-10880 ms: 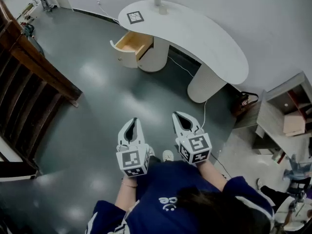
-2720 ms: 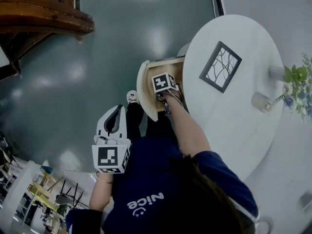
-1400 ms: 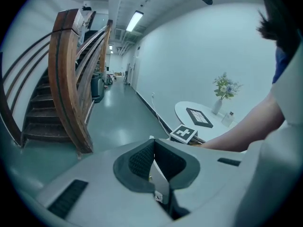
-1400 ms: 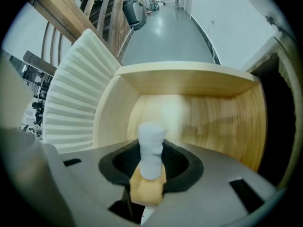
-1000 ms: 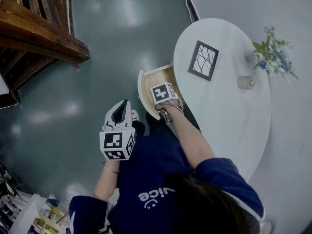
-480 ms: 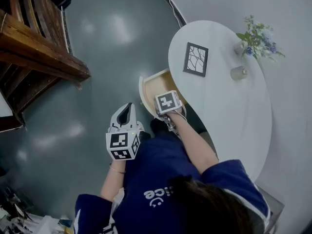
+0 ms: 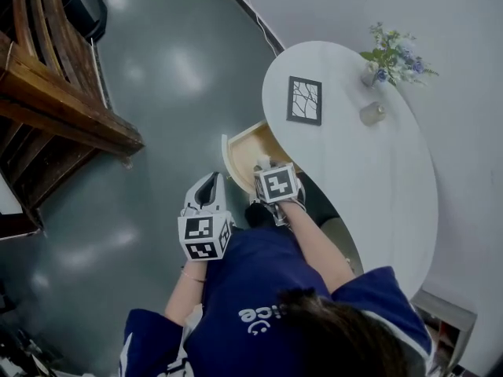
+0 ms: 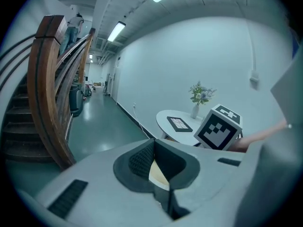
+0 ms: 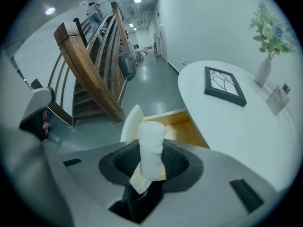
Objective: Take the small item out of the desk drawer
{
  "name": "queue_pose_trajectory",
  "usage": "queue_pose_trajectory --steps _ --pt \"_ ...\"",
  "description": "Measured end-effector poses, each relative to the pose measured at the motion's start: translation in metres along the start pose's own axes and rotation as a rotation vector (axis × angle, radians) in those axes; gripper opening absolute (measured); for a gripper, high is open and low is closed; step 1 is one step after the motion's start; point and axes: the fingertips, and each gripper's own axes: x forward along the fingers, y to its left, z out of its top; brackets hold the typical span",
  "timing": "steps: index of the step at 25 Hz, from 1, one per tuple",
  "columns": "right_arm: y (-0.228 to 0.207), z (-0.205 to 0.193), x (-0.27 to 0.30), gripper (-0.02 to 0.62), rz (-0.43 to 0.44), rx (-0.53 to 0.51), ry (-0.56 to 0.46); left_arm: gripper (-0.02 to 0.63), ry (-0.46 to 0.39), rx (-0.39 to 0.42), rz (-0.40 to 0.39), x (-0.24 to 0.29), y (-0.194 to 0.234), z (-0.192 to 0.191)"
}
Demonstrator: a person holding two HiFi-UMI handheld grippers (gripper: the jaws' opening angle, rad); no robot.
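The small white item [image 9: 151,143], a soft-looking roll, stands upright between the jaws of the right gripper [image 9: 151,162]. The jaws are partly closed and their ribbed pads press on it from both sides, its rounded top poking out past the tips. It is clear of the drawer [image 9: 187,126] and hangs above the open wooden tray, close to the cream, curved drawer front [image 9: 129,122]. In the head view the right gripper points steeply down over the drawer, so the item itself is hardly visible there behind the marker cube [image 7: 277,184].

The drawer is pulled out from under the near end of the white, rounded counter [image 7: 354,171]. On the counter lie a dark-framed picture [image 7: 304,100], flat near the drawer end, a small glass [image 7: 372,113] further along, and a vase of flowers [image 7: 387,53] just beyond it.

The left gripper [image 8: 154,145] hovers beside the person's body, to the left of the drawer and apart from it. Its jaws are closed tip to tip and grip nothing; only the hollow behind the tips shows a gap.

The person wears a dark blue top [image 7: 251,289], and the bare right forearm [image 7: 314,242] reaches toward the drawer. A dark wooden staircase [image 7: 55,93] rises to the left over the glossy grey-green floor [image 7: 157,69].
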Motion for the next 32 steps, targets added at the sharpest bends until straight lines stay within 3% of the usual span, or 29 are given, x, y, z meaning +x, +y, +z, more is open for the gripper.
queue_pose_trajectory --steps 17,23,32 --pt "-0.008 0.028 -0.091 0.141 -0.086 0.041 -0.316 0.003 -0.037 0.121 -0.098 -0.008 -0.019 0.021" --pt "-0.017 0.041 -0.129 0.141 -0.124 0.061 -0.46 0.003 -0.094 0.129 -0.124 -0.01 -0.028 0.044" --pt "-0.016 0.062 -0.192 0.141 -0.173 0.026 -0.7 0.003 -0.212 0.207 -0.191 -0.013 -0.056 0.092"
